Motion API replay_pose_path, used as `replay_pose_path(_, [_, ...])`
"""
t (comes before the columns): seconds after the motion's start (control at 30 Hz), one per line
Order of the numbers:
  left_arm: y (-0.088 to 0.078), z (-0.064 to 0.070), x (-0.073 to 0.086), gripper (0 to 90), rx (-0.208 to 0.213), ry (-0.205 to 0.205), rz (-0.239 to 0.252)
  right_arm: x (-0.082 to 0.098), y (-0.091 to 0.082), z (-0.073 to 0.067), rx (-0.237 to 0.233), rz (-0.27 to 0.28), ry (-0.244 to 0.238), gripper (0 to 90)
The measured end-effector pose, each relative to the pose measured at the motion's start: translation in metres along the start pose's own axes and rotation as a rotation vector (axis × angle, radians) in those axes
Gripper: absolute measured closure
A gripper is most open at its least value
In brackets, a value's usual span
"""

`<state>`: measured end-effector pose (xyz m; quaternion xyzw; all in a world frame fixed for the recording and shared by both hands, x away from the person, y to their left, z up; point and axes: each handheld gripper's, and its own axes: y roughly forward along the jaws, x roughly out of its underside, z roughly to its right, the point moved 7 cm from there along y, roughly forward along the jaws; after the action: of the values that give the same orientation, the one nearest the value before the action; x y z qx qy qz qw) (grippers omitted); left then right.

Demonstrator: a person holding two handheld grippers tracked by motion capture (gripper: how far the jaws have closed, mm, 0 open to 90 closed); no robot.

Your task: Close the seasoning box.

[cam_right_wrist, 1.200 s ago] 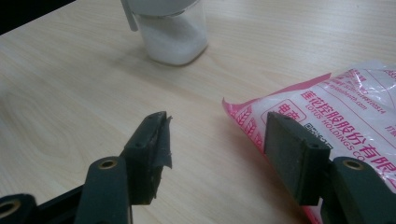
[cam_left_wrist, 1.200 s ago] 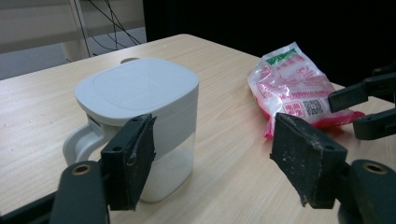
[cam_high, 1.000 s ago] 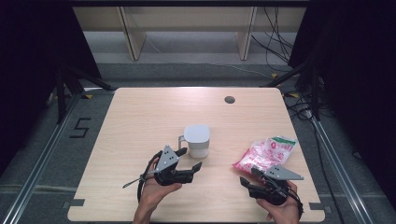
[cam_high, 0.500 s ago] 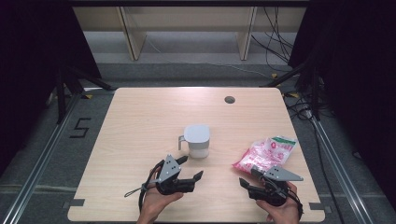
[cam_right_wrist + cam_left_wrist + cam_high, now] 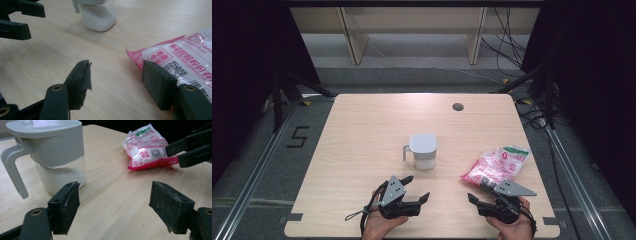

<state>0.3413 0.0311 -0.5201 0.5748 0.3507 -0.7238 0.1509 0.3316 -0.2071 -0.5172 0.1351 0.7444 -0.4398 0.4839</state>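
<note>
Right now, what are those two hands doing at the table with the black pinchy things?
A person holds a black two-jaw gripper in each hand over a light wooden table. Both are open and hold nothing. The left gripper points toward a clear plastic jug with a grey lid and handle, part full of white grains. The right gripper sits at the near edge of a pink and white plastic bag, not touching it as far as I can tell.

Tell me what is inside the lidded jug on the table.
The jug holds a white granular fill, visible through its clear lower wall. The grey lid and collar cover the upper part, so the inside there cannot be seen.
</note>
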Motion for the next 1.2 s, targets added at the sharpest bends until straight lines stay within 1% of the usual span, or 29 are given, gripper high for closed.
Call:
replay_pose_path(0.07, [-0.001, 0.001, 0.003, 23.2, -0.012, 0.007, -0.016, 0.001, 0.001, -0.003, -0.004, 0.013, 0.018, 38.6])
replay_pose_path(0.1, [-0.001, 0.002, 0.005, 23.2, -0.011, 0.003, -0.011, 0.001, 0.001, -0.004, -0.011, 0.014, 0.022, 38.0])
replay_pose_path(0.13, [-0.001, 0.002, 0.006, 23.2, -0.009, 0.002, -0.008, 0.003, -0.002, -0.004, -0.025, -0.016, 0.020, 37.3])
replay_pose_path(0.2, [-0.001, 0.005, 0.009, 23.2, -0.003, -0.005, -0.006, 0.005, -0.001, -0.008, -0.033, -0.017, 0.033, 36.5])
replay_pose_path(0.27, [-0.002, 0.007, 0.011, 23.1, -0.002, -0.006, -0.014, 0.007, -0.002, -0.010, -0.045, -0.025, -0.002, 35.4])
replay_pose_path(0.37, [-0.003, 0.010, 0.015, 23.0, -0.003, -0.002, -0.028, 0.009, -0.002, -0.012, -0.056, -0.025, -0.014, 33.8])
replay_pose_path(0.4, [-0.003, 0.011, 0.016, 22.9, -0.004, 0.000, -0.029, 0.011, -0.003, -0.017, -0.062, -0.031, 0.020, 33.2])
replay_pose_path(0.43, [-0.002, 0.012, 0.018, 23.0, 0.005, 0.000, -0.029, 0.013, -0.006, -0.020, -0.071, -0.058, 0.048, 32.9])
replay_pose_path(0.47, [-0.003, 0.011, 0.019, 22.9, 0.000, 0.016, -0.043, 0.012, -0.003, -0.019, -0.085, -0.024, 0.003, 32.3])
replay_pose_path(0.5, [-0.003, 0.012, 0.020, 22.9, -0.004, 0.007, -0.044, 0.014, -0.005, -0.020, -0.069, -0.044, 0.022, 31.6])
replay_pose_path(0.53, [-0.002, 0.015, 0.020, 22.9, 0.000, -0.008, -0.029, 0.014, -0.004, -0.018, -0.068, -0.035, -0.008, 31.0])
replay_pose_path(0.57, [-0.003, 0.014, 0.022, 22.9, -0.001, 0.012, -0.048, 0.014, -0.005, -0.021, -0.092, -0.029, 0.010, 30.4])
replay_pose_path(0.6, [-0.002, 0.017, 0.022, 22.9, 0.004, 0.000, -0.038, 0.016, -0.006, -0.020, -0.079, -0.041, -0.012, 30.0])
replay_pose_path(0.63, [-0.002, 0.018, 0.023, 22.9, 0.008, -0.006, -0.038, 0.017, -0.006, -0.023, -0.079, -0.044, 0.022, 29.8])
replay_pose_path(0.67, [-0.002, 0.017, 0.024, 22.8, 0.008, 0.006, -0.043, 0.018, -0.008, -0.023, -0.091, -0.047, 0.000, 29.6])
replay_pose_path(0.73, [-0.002, 0.018, 0.026, 22.8, -0.003, 0.020, -0.049, 0.021, -0.009, -0.026, -0.092, -0.057, 0.023, 29.2])
replay_pose_path(0.77, [-0.003, 0.016, 0.027, 22.8, 0.002, 0.057, -0.064, 0.022, -0.010, -0.025, -0.087, -0.066, 0.005, 29.0])
replay_pose_path(0.8, [-0.003, 0.019, 0.028, 22.7, -0.005, 0.021, -0.062, 0.024, -0.011, -0.027, -0.090, -0.075, 0.028, 28.9])
replay_pose_path(0.83, [-0.003, 0.020, 0.028, 22.7, -0.002, 0.037, -0.066, 0.024, -0.011, -0.026, -0.091, -0.063, 0.006, 28.8])
replay_pose_path(0.87, [-0.003, 0.021, 0.029, 22.7, -0.007, 0.032, -0.067, 0.025, -0.012, -0.024, -0.085, -0.071, -0.013, 28.7])
replay_pose_path(0.93, [-0.004, 0.022, 0.029, 22.7, 0.001, 0.049, -0.069, 0.027, -0.012, -0.024, -0.086, -0.062, -0.020, 28.6])
replay_pose_path(0.97, [-0.003, 0.024, 0.030, 22.7, 0.003, 0.035, -0.069, 0.027, -0.013, -0.025, -0.087, -0.062, -0.020, 28.5])
replay_pose_path(1.0, [-0.002, 0.021, 0.031, 22.7, 0.000, 0.067, -0.078, 0.028, -0.014, -0.027, -0.090, -0.072, 0.008, 28.5])
replay_pose_path(1.03, [-0.003, 0.022, 0.032, 22.7, 0.005, 0.051, -0.083, 0.029, -0.014, -0.024, -0.080, -0.069, -0.021, 28.5])
replay_pose_path(1.07, [-0.002, 0.022, 0.031, 22.7, 0.011, 0.063, -0.075, 0.029, -0.015, -0.024, -0.081, -0.072, -0.022, 28.5])
replay_pose_path(1.1, [-0.003, 0.021, 0.032, 22.6, 0.004, 0.058, -0.084, 0.030, -0.015, -0.024, -0.081, -0.073, -0.024, 28.5])
replay_pose_path(1.13, [-0.003, 0.023, 0.031, 22.6, 0.007, 0.025, -0.070, 0.031, -0.016, -0.026, -0.082, -0.083, 0.000, 28.5])
replay_pose_path(1.17, [-0.004, 0.021, 0.031, 22.7, -0.005, 0.030, -0.075, 0.030, -0.015, -0.024, -0.080, -0.071, -0.035, 28.5])
replay_pose_path(1.2, [-0.004, 0.022, 0.031, 22.7, -0.004, 0.016, -0.070, 0.030, -0.015, -0.024, -0.079, -0.072, -0.035, 28.5])
